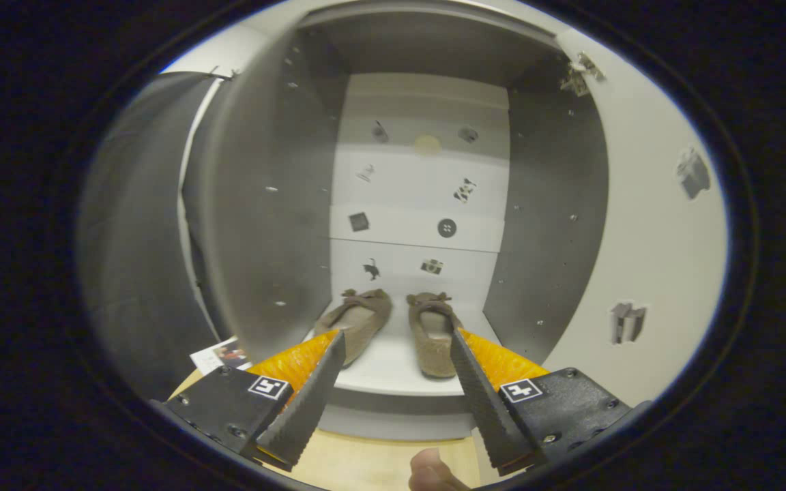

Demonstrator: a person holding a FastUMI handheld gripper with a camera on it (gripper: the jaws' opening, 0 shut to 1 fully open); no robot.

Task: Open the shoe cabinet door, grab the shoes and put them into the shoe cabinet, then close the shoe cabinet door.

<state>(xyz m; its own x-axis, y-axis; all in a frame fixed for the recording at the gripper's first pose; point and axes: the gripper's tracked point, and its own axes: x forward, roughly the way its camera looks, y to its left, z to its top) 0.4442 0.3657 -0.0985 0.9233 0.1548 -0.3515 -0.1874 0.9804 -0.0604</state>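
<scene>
1. Orange and black at the near end: the hand-held gripper (393, 341) is holding its two ribbed fingers well apart, gripping nothing, and a fingertip (427, 470) of the person is showing just below them.
2. Pale wooden floor (372, 464) is lying under the fingers, with a printed card (219, 354) resting on it off to the left.
3. Just ahead, the shoes (393, 324) are sitting side by side on the white bottom shelf (393, 372) of the shoe cabinet (420, 177); the left shoe (355, 320) is lying just beyond the left fingertip and the right shoe (432, 331) is lying beside the right fingertip, with the pair spanning the gap between them.
4. Both long axes are running away from the gripper, heels near, bowed toes pointing at the back wall.
5. Grey and wide open on the left, the shoe cabinet door (263, 204) is standing beside the left shoe, its edge close to the left finger.
6. By my reading, the shoes are already in and closing is what remains; that move is turning on the door lying left of the gripper.
7. Farthest back, small stickers are dotting the white rear panel (420, 198).
</scene>
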